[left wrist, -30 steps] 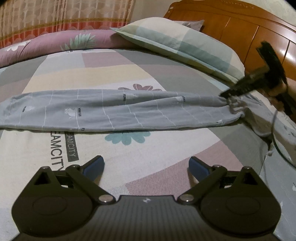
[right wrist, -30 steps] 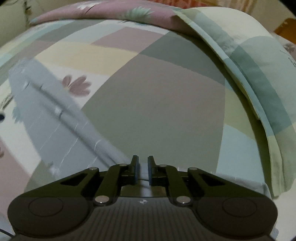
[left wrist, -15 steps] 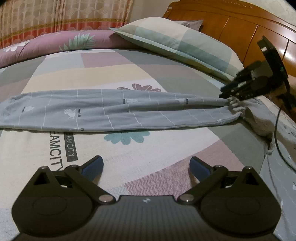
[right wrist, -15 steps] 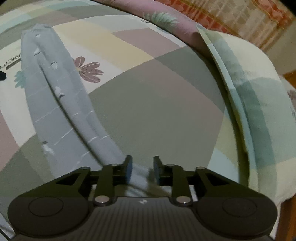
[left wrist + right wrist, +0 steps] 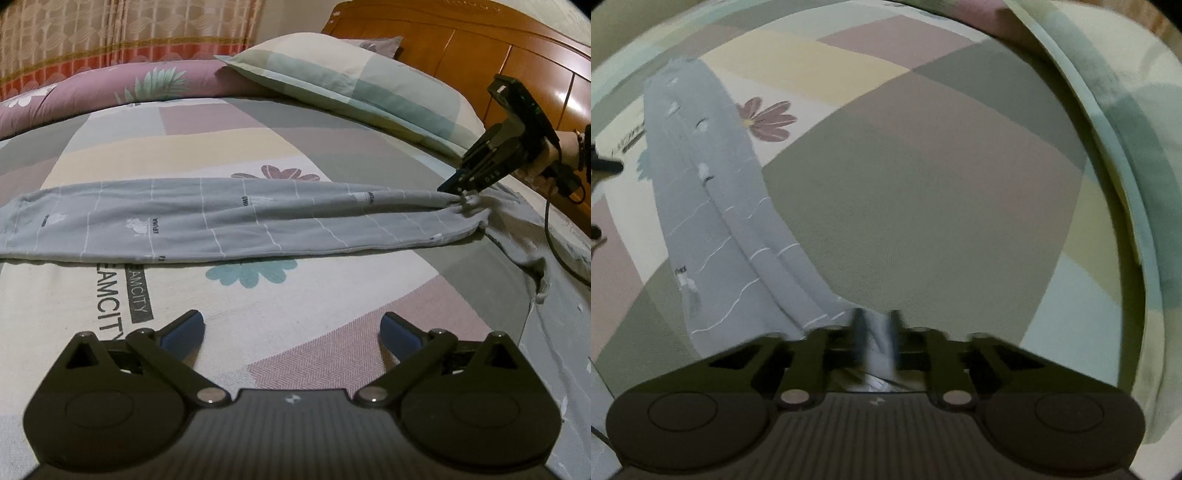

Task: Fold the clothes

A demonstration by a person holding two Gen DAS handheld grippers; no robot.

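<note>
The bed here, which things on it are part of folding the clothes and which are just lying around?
Part of the job:
- grey garment, stretched long across the bedspread
- right claw, shut on the garment's bunched end
- left claw, open, over the bedspread

Just lying about:
- checked pillow
- purple rolled quilt
- patchwork bedspread
- wooden headboard

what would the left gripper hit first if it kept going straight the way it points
Most likely the patchwork bedsheet just ahead of the open left gripper; the grey garment lies farther on, though depth is hard to judge.

Left claw (image 5: 291, 328) black, ribbed housing, blue finger pads (image 5: 184, 329), silver pivot screws, right claw (image 5: 460, 186) black, cabled.
</note>
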